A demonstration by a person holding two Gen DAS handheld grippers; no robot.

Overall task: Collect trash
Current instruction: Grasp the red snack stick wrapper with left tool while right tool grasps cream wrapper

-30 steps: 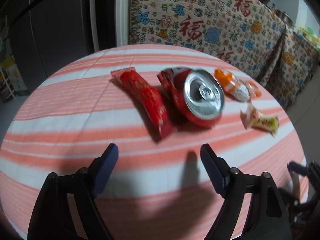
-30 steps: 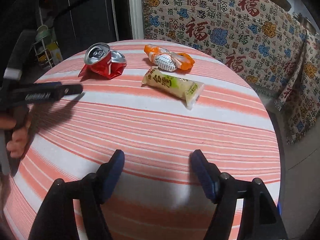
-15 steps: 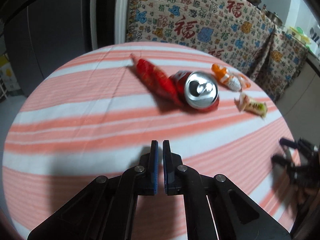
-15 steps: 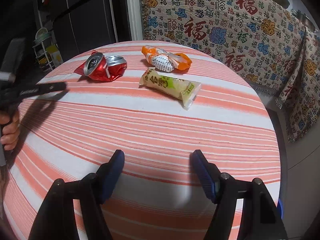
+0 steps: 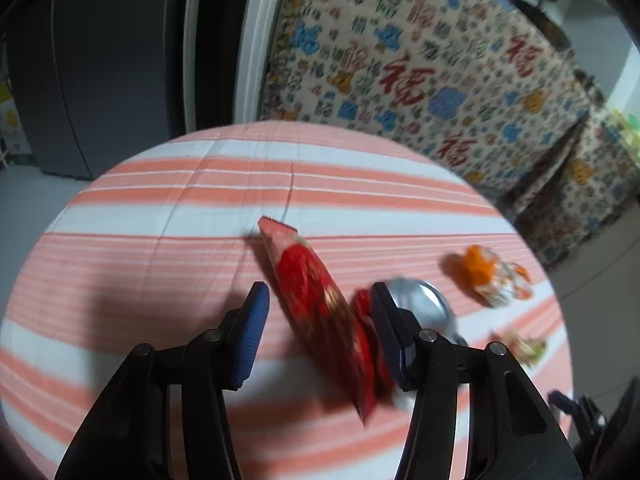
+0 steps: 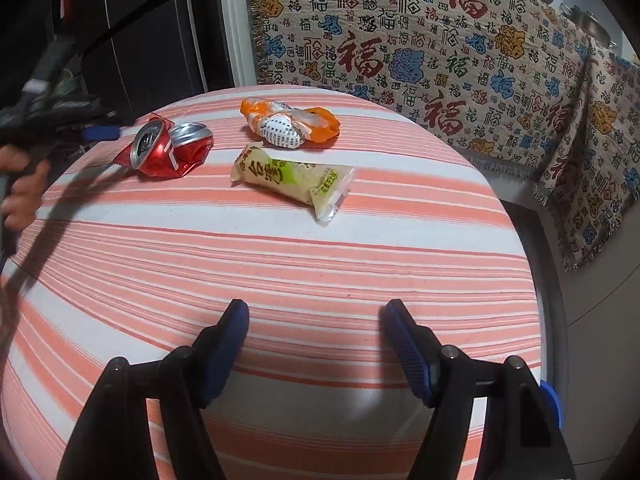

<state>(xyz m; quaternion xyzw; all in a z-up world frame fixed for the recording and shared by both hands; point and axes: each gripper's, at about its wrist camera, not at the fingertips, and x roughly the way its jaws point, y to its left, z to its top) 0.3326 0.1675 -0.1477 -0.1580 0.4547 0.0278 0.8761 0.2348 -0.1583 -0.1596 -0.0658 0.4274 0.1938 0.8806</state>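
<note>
since half a second ago my left gripper [image 5: 316, 332] has reopened around the red wrapper [image 5: 320, 312] mid-table, not yet pinching. right gripper [image 6: 316, 344] is spread, empty, at the near edge. can [image 6: 168, 150], orange wrapper [image 6: 288, 122], yellow wrapper [image 6: 292, 178]: nothing collected.

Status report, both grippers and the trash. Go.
Left gripper open, straddling red wrapper. Right gripper open, empty, short of yellow wrapper. Crushed can crowds the left gripper.
</note>
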